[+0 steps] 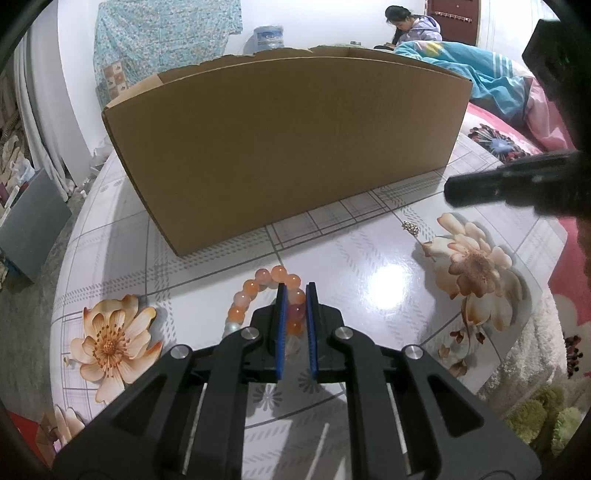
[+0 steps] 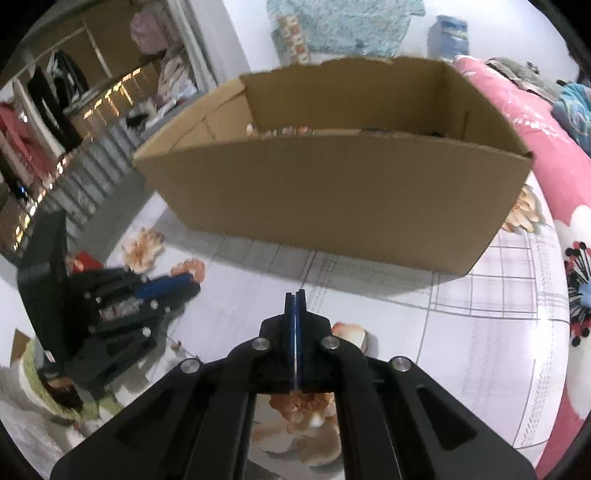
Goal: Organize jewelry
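Note:
An orange and pink bead bracelet (image 1: 255, 295) lies on the glossy flowered table (image 1: 369, 280) in front of a brown cardboard box (image 1: 288, 147). My left gripper (image 1: 295, 291) is low over it, its blue pads closed on the bracelet's right side. A small gold bead cluster (image 1: 411, 228) lies to the right. My right gripper (image 2: 295, 295) is shut and empty above the table, facing the box (image 2: 332, 199); some jewelry shows inside the box (image 2: 291, 130). The left gripper (image 2: 184, 282) shows at the left of the right wrist view, the right gripper's body (image 1: 517, 181) at the right of the left one.
A bed with pink and blue bedding (image 1: 517, 96) runs along the table's right side. A person (image 1: 410, 27) sits far behind. A grey panel (image 1: 29, 229) stands on the floor at left. Green plush (image 1: 543, 417) lies by the table's near right edge.

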`<state>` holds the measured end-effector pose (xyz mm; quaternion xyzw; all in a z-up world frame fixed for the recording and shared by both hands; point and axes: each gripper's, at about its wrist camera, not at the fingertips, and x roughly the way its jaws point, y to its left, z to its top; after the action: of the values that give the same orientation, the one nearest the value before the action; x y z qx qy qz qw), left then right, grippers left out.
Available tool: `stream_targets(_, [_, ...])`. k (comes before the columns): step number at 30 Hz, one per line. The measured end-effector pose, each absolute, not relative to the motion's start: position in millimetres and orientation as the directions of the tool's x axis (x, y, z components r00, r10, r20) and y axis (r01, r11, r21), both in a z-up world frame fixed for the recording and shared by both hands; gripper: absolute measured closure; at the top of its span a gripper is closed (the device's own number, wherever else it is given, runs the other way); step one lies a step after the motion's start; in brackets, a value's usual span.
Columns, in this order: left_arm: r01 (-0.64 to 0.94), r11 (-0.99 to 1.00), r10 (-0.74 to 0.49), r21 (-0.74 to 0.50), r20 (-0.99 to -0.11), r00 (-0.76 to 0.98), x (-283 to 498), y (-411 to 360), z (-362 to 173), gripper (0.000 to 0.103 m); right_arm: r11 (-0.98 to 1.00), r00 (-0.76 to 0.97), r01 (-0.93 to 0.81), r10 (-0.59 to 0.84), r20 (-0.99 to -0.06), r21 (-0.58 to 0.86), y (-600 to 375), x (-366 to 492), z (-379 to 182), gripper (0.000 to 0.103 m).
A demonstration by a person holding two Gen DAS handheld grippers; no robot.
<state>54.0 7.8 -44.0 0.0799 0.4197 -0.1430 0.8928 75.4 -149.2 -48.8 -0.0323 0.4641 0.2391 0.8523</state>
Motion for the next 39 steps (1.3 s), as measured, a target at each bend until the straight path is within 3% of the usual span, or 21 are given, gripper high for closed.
stream_targets(2, [0.322,0.947,-0.189,0.022,-0.772,0.607,54,7,-44,0.094,0.876,0.43,-0.462,0.359,-0.828,0.14,-142,78,-56,0.09])
stream_targets(15, [0.323,0.946,-0.193,0.018,-0.77,0.609,55,7,-47,0.094,0.804,0.338,-0.594,0.238,-0.911,-0.01,-106,95,-71,0.093])
stream_targets(16, [0.324,0.946,-0.194,0.017,-0.769,0.609,54,8,-47,0.094,0.799,0.327,-0.602,0.241,-0.914,-0.005,-104,95,-71,0.099])
stream_targets(19, [0.324,0.946,-0.196,0.016,-0.768,0.61,54,9,-47,0.094,0.803,0.316,-0.597,0.234,-0.92,-0.001,-98,96,-71,0.1])
stream_targets(39, [0.324,0.946,-0.201,0.011,-0.763,0.614,53,9,-46,0.095,0.869,0.371,-0.445,0.397,-0.839,0.215,-155,72,-34,0.101])
